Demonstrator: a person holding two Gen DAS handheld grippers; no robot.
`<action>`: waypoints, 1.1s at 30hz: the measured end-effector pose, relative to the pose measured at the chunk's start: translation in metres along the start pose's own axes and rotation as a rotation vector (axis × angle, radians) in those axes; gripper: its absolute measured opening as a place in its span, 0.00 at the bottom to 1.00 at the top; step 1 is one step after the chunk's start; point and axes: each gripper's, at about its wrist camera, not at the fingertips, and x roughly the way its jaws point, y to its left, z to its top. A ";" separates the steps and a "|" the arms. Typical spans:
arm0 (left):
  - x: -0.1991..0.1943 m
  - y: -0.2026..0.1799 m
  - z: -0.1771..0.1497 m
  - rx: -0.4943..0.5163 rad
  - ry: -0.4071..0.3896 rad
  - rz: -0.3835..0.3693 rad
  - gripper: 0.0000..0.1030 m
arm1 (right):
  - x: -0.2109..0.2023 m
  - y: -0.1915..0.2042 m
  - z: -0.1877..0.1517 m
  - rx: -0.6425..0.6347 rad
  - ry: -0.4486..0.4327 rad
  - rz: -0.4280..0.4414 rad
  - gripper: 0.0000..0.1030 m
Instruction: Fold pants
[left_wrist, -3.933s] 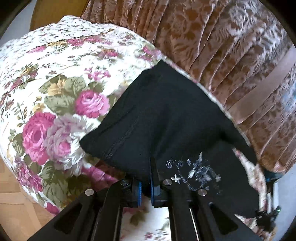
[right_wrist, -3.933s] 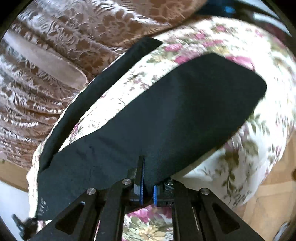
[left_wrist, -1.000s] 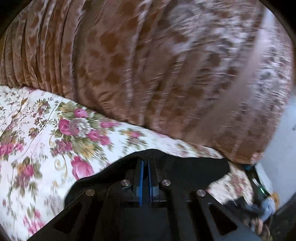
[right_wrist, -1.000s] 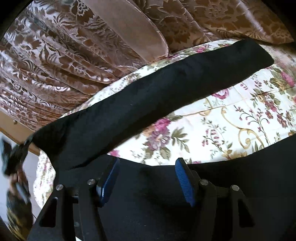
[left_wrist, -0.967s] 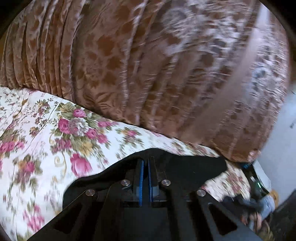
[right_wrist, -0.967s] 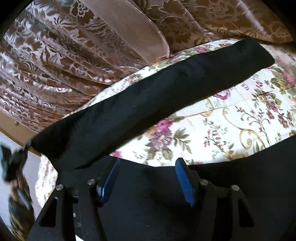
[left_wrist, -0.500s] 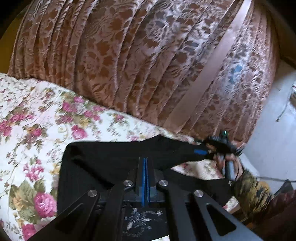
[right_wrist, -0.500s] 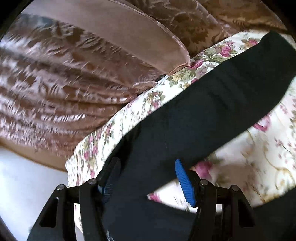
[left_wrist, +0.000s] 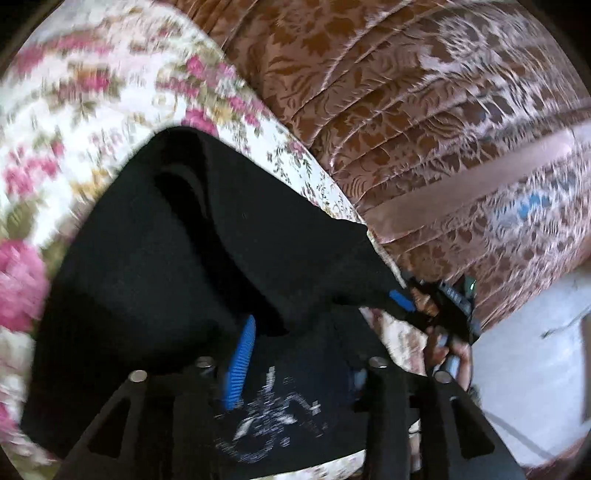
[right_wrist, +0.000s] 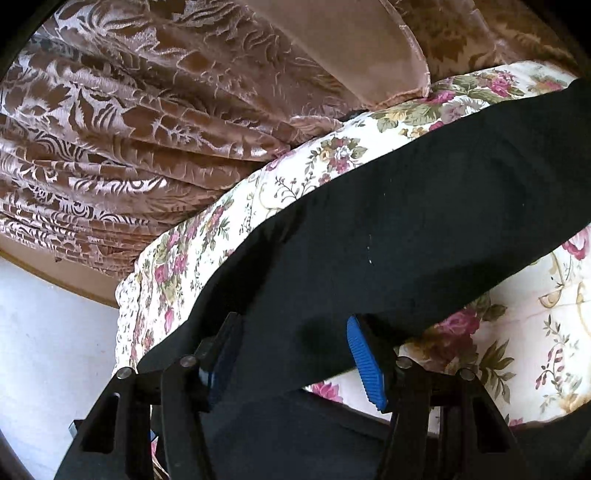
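Left gripper (left_wrist: 299, 365) jaws just opened, black pants (left_wrist: 177, 258) loose between; right gripper (right_wrist: 295, 362) open astride cloth. Left view blurred, probably released. Smooth fold flat before regripping.

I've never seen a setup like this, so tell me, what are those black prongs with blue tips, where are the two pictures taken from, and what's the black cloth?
No robot here: a person holds a two-finger gripper in each hand, and each carries a wide-angle camera looking out along its fingers. The black prongs with blue pads are those fingers.

One picture looks from the left gripper, the other from the right gripper. The left view also shows the right gripper farther off, in the person's hand.

The black cloth is a pair of pants with a pale print, lying on a floral bedspread beside a brown patterned curtain.

The left jaws have just been opening. Both grippers now stand open with cloth between the pads, nothing pinched.
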 end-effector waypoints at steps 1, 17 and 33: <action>0.005 0.001 0.000 -0.020 0.004 -0.004 0.54 | -0.001 -0.001 0.000 -0.002 -0.002 -0.001 0.58; -0.033 -0.074 0.021 0.310 -0.157 0.025 0.03 | -0.002 -0.010 0.019 0.064 -0.009 0.040 0.58; -0.069 -0.082 0.011 0.493 -0.140 0.038 0.03 | 0.020 -0.054 0.063 0.277 -0.019 -0.102 0.14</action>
